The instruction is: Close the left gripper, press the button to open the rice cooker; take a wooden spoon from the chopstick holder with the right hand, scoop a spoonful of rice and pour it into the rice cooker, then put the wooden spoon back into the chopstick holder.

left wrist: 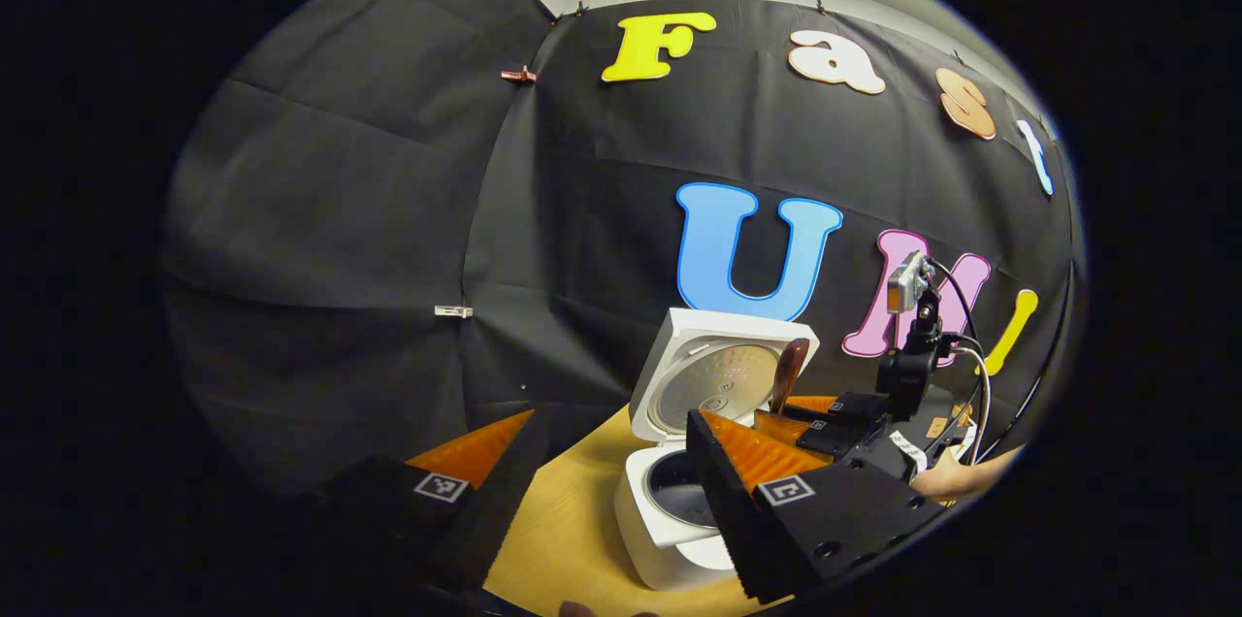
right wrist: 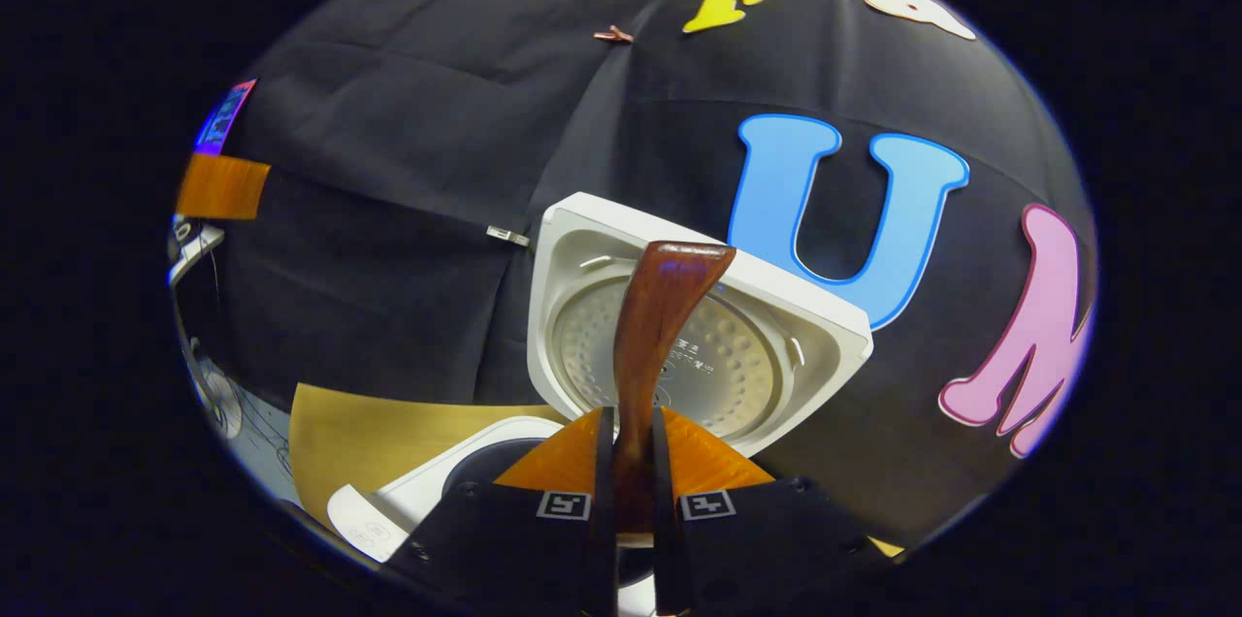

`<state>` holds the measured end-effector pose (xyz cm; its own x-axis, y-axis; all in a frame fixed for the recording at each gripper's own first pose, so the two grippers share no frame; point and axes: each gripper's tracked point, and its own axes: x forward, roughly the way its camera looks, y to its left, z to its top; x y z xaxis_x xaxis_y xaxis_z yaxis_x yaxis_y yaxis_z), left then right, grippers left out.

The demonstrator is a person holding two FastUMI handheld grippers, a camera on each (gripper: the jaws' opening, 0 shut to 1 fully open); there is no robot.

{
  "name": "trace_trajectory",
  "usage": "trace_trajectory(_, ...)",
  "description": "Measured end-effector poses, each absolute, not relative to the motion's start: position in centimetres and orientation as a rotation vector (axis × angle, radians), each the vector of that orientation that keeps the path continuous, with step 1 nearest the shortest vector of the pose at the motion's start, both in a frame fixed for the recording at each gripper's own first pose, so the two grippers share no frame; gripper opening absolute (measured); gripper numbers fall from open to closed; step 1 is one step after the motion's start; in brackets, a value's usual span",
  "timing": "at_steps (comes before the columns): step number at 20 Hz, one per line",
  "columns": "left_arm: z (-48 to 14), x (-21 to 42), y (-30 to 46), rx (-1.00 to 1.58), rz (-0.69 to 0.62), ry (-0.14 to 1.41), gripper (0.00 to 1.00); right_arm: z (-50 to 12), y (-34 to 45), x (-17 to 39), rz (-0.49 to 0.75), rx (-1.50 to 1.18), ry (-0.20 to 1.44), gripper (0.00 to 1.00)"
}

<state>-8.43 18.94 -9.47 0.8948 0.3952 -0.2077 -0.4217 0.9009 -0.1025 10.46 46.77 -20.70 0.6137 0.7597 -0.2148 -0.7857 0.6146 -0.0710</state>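
Right gripper clamping down on the wooden spoon, both fingers squeezing the handle from either side, spoon standing nearly upright with its broad end sticking up in front of the lid. In the left gripper view, same spoon poking up just right of the lid, with the right gripper and a hand sitting behind it on the right.

Left gripper hanging near, fingers spread well apart, gripping nothing, right finger overlapping the cooker's near side.

Rice cooker sitting open on the wooden table, dark inner pot showing just under the spoon. Lid tipped up and back, dimpled inner plate facing near.

Can't tell whether any rice is riding in the spoon.
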Motion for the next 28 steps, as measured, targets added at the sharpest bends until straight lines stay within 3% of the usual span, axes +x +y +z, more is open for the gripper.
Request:
trace_trajectory(4, -9.4, -8.7, 18.7, -0.141, 0.426, 0.187, 0.93, -20.3, 47.1, 9.2, 0.933, -0.290, 0.088, 0.19)
trace_trajectory(7, -9.2, -9.0, 18.4, -0.137, 0.430, 0.185, 0.93, -21.1, 46.9, 9.4, 0.928, -0.224, 0.135, 0.19)
trace_trajectory(16, -8.8, -9.2, 17.4, -0.128, 0.422, 0.184, 0.92, -23.8, 41.1, 13.4, 0.642, 0.615, 0.550, 0.18)
trace_trajectory(24, -8.0, -6.8, 14.5, -0.113, 0.350, 0.172, 0.92, -20.5, 34.1, 13.7, 0.556, 1.129, 0.610, 0.18)
trace_trajectory(28, -7.9, -4.9, 12.4, -0.113, 0.288, 0.172, 0.92, -19.7, 26.2, 14.0, 0.449, 1.180, 0.548, 0.19)
